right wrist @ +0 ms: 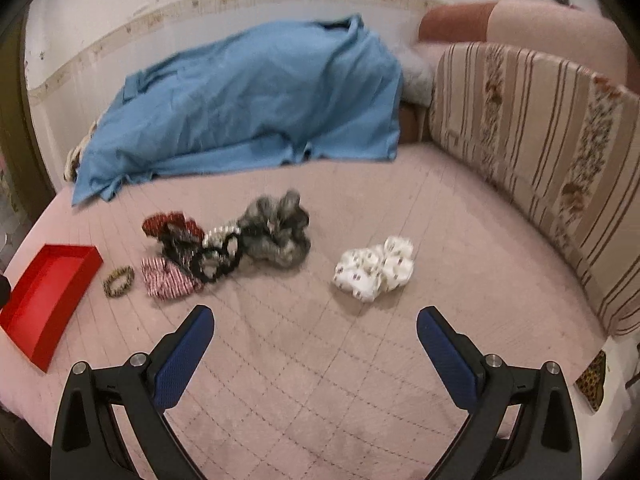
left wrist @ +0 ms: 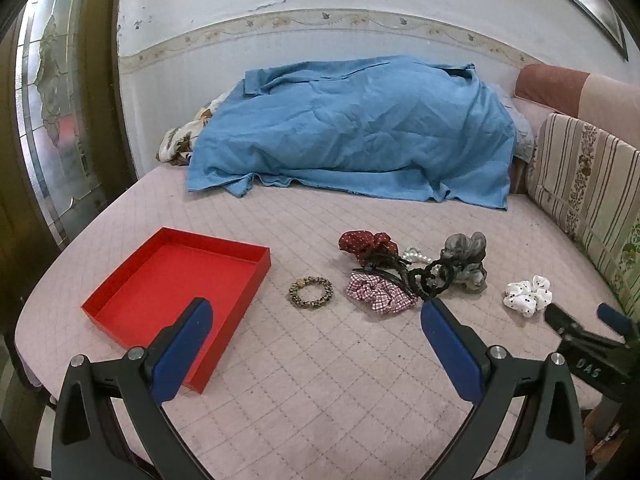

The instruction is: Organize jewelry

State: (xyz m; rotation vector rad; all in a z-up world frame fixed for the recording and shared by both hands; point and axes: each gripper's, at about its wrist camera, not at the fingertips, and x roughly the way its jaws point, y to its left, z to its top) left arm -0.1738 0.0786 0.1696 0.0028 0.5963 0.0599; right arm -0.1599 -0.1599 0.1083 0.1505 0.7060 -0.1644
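**Both tools wide open over the bed, hair pieces unsorted**

Hidden first: the blue sheet point(left wrist: 352, 128) drapes over a lump at the back of the bed point(left wrist: 320, 380), and I can't tell what is under it; only a bit of floral cloth pokes out at its left end. My right-wrist view is motion-blurred, so patterns there are smeared. The red tray point(left wrist: 176, 280) is cut by that view's left edge, and in the left-wrist view my own left finger covers its near corner.

Writing: white letters on my right tool's body, seen from the left wrist, read roughly "DAS", possibly upside down.

Pose: left tool point(left wrist: 316, 312) hovers low over the quilt, fingers spread, gripping nothing, near the tray. Right tool point(right wrist: 316, 320) likewise released, empty, aimed toward the white dotted scrunchie point(right wrist: 376, 268).

Items: leopard-print hair tie point(left wrist: 311, 292) lies alone just right of the tray. Further right is a touching heap: red dotted scrunchie point(left wrist: 368, 242), pink gingham scrunchie point(left wrist: 380, 298), black claw clip point(left wrist: 384, 270), black ring tie point(left wrist: 430, 280), pearl piece point(left wrist: 416, 255), grey sheer scrunchie point(left wrist: 466, 260). The white one sits apart. Tray holds nothing.
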